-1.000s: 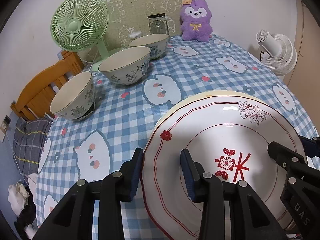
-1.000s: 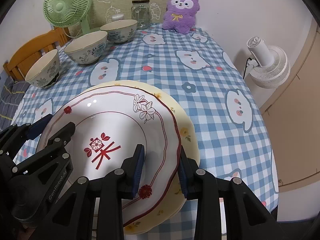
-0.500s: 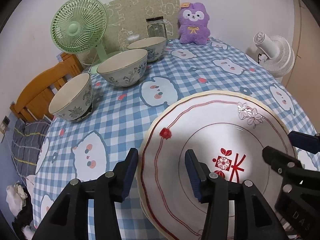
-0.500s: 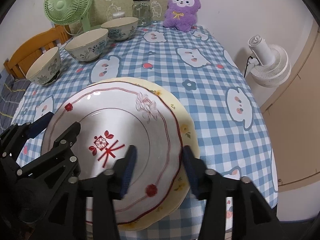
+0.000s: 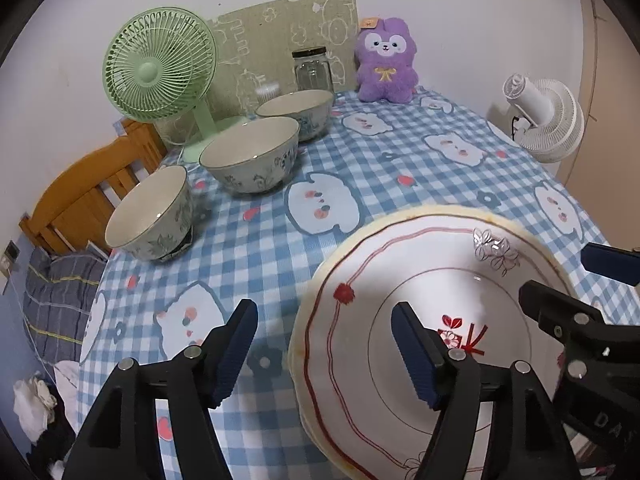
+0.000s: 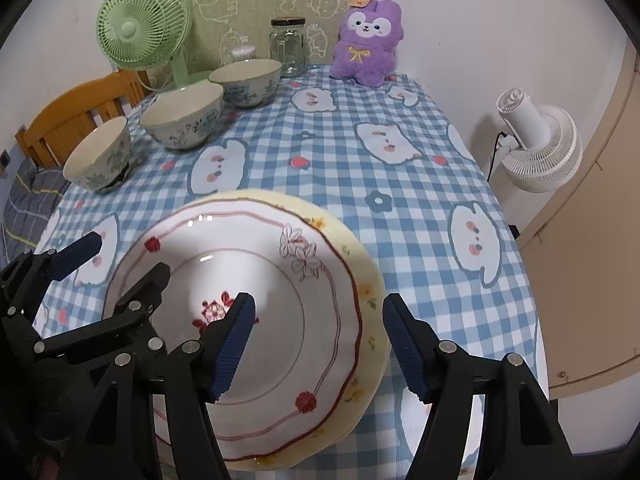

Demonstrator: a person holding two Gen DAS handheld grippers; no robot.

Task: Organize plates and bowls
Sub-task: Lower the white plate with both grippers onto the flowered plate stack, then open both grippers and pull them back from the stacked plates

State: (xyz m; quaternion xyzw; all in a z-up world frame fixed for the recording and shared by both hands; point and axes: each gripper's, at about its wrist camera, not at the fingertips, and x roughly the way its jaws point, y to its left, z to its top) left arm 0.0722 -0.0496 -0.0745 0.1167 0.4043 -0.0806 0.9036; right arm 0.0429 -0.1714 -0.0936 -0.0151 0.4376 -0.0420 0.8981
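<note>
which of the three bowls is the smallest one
The bowl nearest the wooden chair, at the near end of the row; the other two bowls are wider and shallower.

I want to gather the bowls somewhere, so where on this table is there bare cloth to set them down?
The widest bare cloth lies mid-table, between the three bowls on the left, the stacked plates in front and the plush at the back. The right side, toward the white fan, is bare too. The back left is crowded: bowls, green fan, jar.

Cream yellow-rimmed plate [image 6: 366,292] mostly hidden under white red-patterned plate [image 6: 280,320]; small white-lidded container [image 6: 243,53] half hidden behind rear floral bowl [image 6: 246,80].
</note>
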